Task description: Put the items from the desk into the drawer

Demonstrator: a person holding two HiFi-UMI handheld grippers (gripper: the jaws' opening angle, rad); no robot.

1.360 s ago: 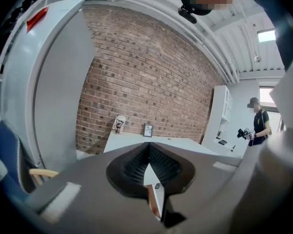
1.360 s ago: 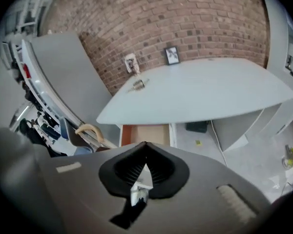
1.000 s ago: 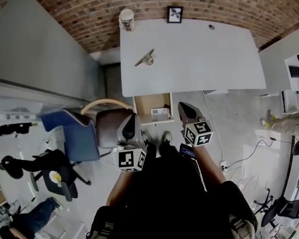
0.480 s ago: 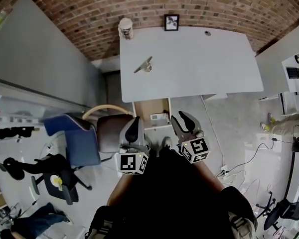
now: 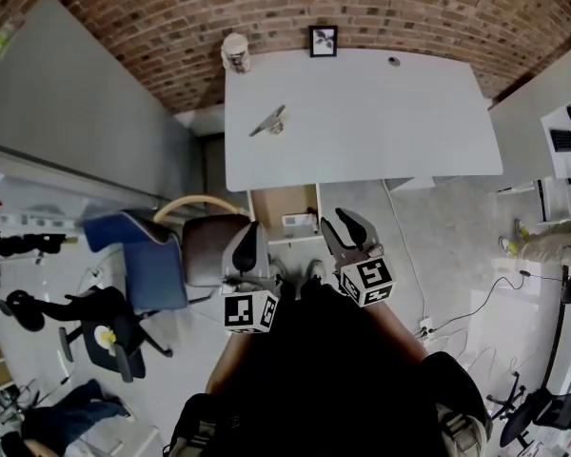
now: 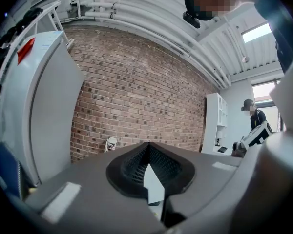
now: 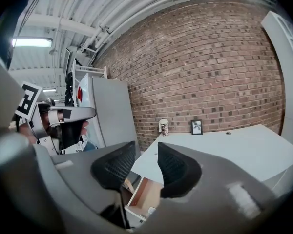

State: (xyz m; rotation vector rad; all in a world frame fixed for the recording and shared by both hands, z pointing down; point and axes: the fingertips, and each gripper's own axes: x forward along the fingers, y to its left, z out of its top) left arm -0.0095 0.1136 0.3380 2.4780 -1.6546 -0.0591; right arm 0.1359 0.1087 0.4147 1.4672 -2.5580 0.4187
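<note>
The white desk (image 5: 381, 122) carries a small metal item (image 5: 269, 121), a pale jar (image 5: 235, 51) at its back left corner and a framed picture (image 5: 323, 40). Below its front edge an open wooden drawer (image 5: 278, 201) holds a white item (image 5: 295, 221). My left gripper (image 5: 250, 246) hangs just before the drawer, its jaws meeting at the tips (image 6: 147, 145) with nothing in them. My right gripper (image 5: 341, 228) is beside it; its jaws have just been opening and stand apart (image 7: 145, 157), with nothing between them. The drawer (image 7: 142, 193) shows below them.
A grey stool (image 5: 207, 246) and a blue chair (image 5: 143, 260) stand left of the drawer. A tall grey cabinet (image 5: 67, 93) fills the left side and a brick wall (image 5: 266, 8) backs the desk. Cables (image 5: 476, 298) trail over the floor at right.
The right jaws were shut a second ago and now stand apart. The right gripper has drawn a little back from the drawer, toward the person. The left gripper has barely shifted.
</note>
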